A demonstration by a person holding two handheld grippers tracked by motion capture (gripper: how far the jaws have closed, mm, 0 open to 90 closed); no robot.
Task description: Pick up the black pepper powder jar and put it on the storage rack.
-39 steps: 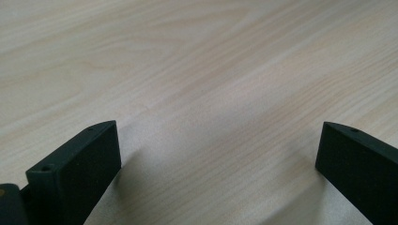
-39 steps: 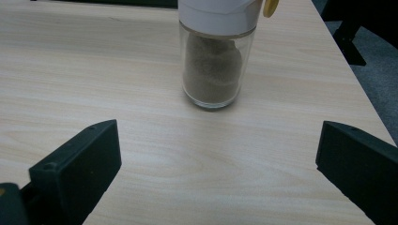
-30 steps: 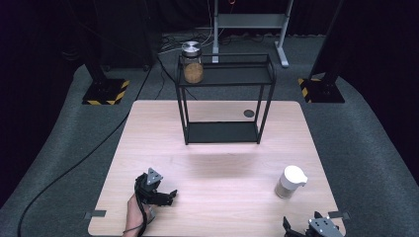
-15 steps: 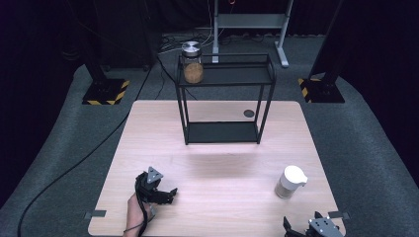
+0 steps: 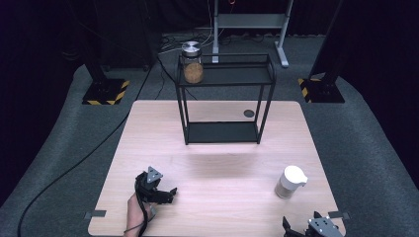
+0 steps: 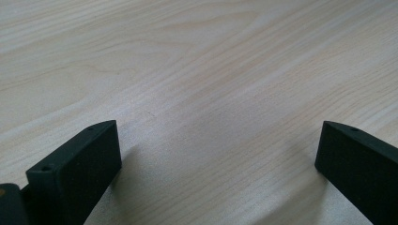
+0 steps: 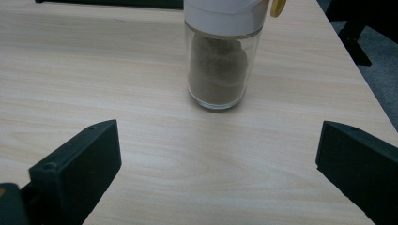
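- the right hand-held gripper [image 7: 218, 154] sits at the near right edge of the pale wood-grain counter [image 5: 217, 197], its jaws spread wide with nothing between them, aimed at the small clear glass shaker with a white cap and brown powder inside [image 7: 221, 56].
- that shaker [image 5: 290, 181] stands upright near the right side of the counter, just ahead of the right hand-held gripper [image 5: 311, 230], not touched by it.
- risk: the shaker is narrow and top-heavy looking; a jaw that meets one side before the other would likely tip or skid it towards the right edge.
- risk: smooth glass may slip if clamped on the cap instead of the body.
- the left hand-held gripper [image 6: 218, 154] rests low over bare counter at the near left [image 5: 157, 190], jaws apart and empty, well away from the shaker.
- the black metal two-tier wire shelf [image 5: 225, 98] stands at the far side, carrying a clear glass jar with a silver lid [image 5: 192, 62]; a hurried lift could knock its frame.
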